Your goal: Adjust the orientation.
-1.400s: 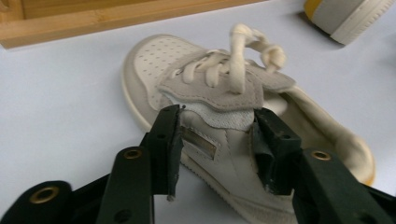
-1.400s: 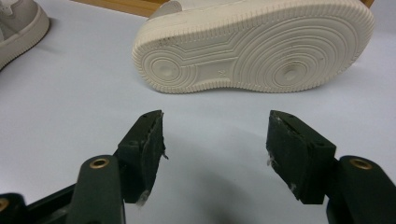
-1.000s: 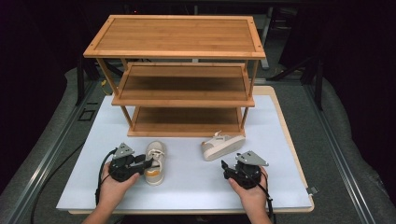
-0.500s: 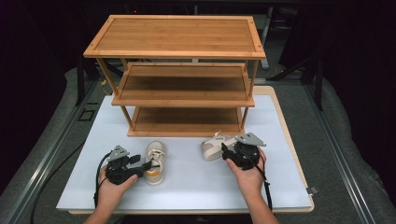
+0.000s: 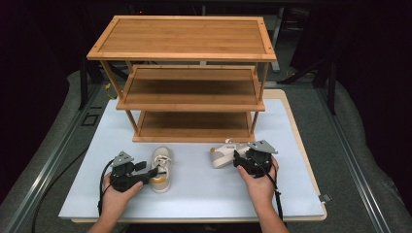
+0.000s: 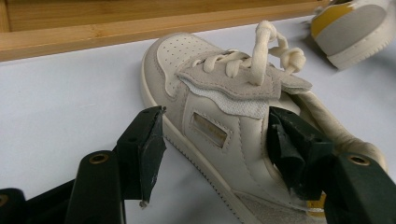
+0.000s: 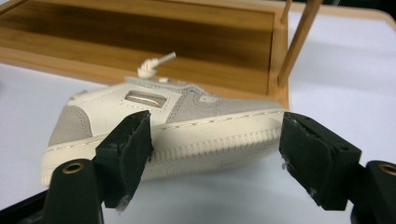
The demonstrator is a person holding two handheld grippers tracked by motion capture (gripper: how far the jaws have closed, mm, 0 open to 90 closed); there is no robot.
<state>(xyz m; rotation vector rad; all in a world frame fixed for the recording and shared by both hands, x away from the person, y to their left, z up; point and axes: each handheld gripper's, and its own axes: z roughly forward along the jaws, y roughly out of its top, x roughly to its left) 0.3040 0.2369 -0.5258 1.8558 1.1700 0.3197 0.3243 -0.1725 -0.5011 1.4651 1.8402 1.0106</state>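
Two small cream sneakers lie on the white desk (image 5: 194, 194) just in front of the wooden shoe rack (image 5: 184, 102). The left sneaker (image 5: 160, 169) stands upright with its toe toward the rack, and the left gripper (image 5: 148, 171) has just been opening its fingers (image 6: 142, 149), now spread across the shoe's middle, one outside it and one by its opening, not pinching. The right sneaker (image 5: 224, 154) lies tipped on its side, its long side running along the rack; the right gripper (image 5: 238, 160) has just been opening too, fingers (image 7: 126, 154) spread by the sole, not gripping.
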